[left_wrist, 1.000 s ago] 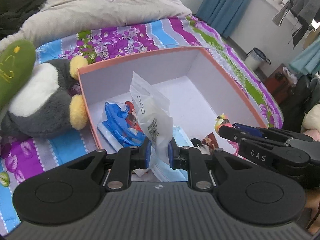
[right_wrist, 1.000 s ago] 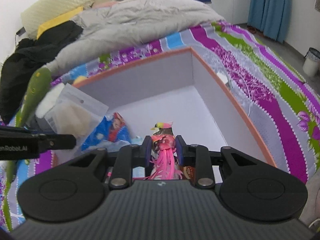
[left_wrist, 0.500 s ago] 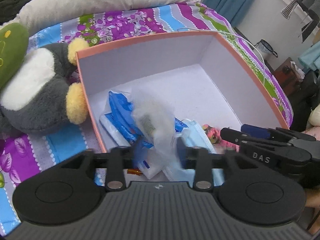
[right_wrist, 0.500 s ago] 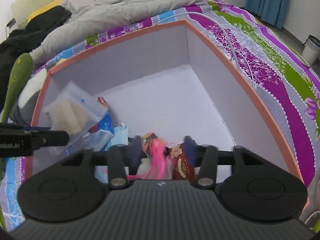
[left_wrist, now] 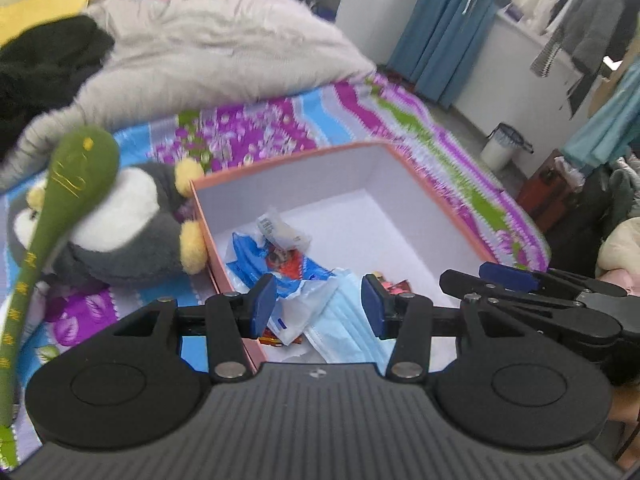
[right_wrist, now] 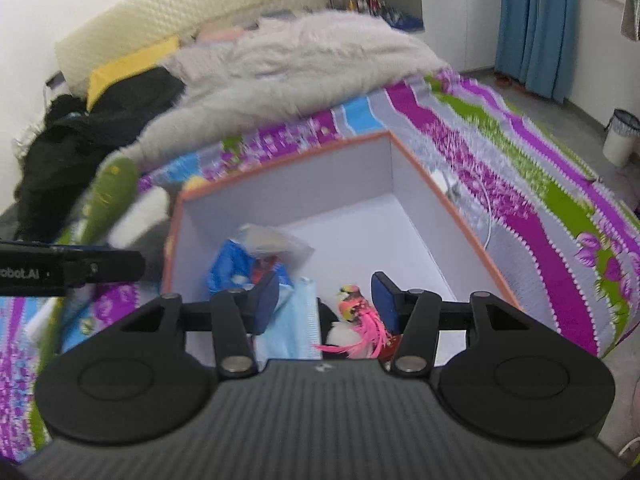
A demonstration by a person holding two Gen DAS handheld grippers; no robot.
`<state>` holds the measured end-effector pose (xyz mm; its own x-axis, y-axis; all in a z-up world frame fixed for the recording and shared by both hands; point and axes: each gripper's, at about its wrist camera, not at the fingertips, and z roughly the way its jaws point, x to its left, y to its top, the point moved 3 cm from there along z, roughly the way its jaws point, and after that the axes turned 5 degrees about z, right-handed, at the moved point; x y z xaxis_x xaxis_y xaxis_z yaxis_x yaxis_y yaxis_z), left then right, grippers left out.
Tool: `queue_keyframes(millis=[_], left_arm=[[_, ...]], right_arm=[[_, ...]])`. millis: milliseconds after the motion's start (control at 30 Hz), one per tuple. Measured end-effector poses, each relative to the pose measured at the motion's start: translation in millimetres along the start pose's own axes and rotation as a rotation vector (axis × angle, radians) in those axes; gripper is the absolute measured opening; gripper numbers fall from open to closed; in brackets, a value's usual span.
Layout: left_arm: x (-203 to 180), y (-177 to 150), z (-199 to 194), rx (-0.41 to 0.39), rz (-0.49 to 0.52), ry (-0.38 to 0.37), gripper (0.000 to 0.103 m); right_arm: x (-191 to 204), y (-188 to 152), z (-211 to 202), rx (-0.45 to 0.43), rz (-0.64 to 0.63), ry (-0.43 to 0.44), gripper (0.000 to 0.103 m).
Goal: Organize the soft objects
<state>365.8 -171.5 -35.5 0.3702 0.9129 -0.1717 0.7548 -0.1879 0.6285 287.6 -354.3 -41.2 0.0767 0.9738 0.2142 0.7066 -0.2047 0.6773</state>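
Observation:
An orange-rimmed white box (left_wrist: 420, 178) (right_wrist: 424, 184) sits on the flowered bedspread. Inside lie a clear plastic bag (left_wrist: 282, 232) (right_wrist: 276, 242), a blue packet (left_wrist: 248, 258) (right_wrist: 228, 264), a light blue face mask (left_wrist: 344, 320) (right_wrist: 296, 328) and a pink feathered toy bird (right_wrist: 356, 312). My left gripper (left_wrist: 318, 306) is open and empty above the box's near left corner. My right gripper (right_wrist: 326, 300) is open and empty above the bird. A grey penguin plush (left_wrist: 124, 224) and a green plush (left_wrist: 60, 208) lie left of the box.
A grey duvet (right_wrist: 288, 64) and black clothes (right_wrist: 92, 120) lie at the head of the bed. A white cable (right_wrist: 486, 216) runs right of the box. A waste bin (left_wrist: 502, 148), blue curtains (left_wrist: 436, 28) and hanging clothes stand beyond the bed's right edge.
Both grippers have opened and pulled back upward. The clear bag dropped from the left gripper into the box; the pink bird dropped from the right gripper into the box.

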Motion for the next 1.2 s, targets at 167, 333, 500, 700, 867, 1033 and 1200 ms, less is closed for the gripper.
queue_keyframes(millis=[167, 333, 500, 700, 867, 1033, 1200], left_arm=[[-11.9, -5.4, -55.0, -0.065, 0.021, 0.005, 0.053], [-21.2, -16.4, -104.1, -0.110, 0.031, 0.005, 0.053], [-31.1, -38.1, -144.3, -0.145, 0.028, -0.017, 0.053], [-44.4, -70.4, -190.0, -0.196, 0.028, -0.028, 0.053], [-57.9, -94.2, -211.5, -0.221, 0.025, -0.038, 0.053], [-73.7, -109.1, -225.0, -0.242, 0.062, -0.025, 0.053], [-81.9, -118.9, -233.4, -0.248, 0.063, -0.045, 0.053]], right_arm=[[7.4, -6.4, -39.6, -0.032, -0.008, 0.009, 0.055], [14.4, -12.8, -83.5, -0.087, -0.007, 0.028, 0.055], [19.2, -26.1, -127.6, -0.141, -0.004, 0.050, 0.055], [21.0, -42.5, -175.4, -0.221, -0.015, 0.048, 0.055], [17.3, -56.1, -200.4, -0.254, -0.003, 0.055, 0.055], [21.7, -71.2, -215.9, -0.275, -0.021, 0.053, 0.055], [24.9, -84.4, -224.0, -0.288, -0.025, 0.051, 0.055]])
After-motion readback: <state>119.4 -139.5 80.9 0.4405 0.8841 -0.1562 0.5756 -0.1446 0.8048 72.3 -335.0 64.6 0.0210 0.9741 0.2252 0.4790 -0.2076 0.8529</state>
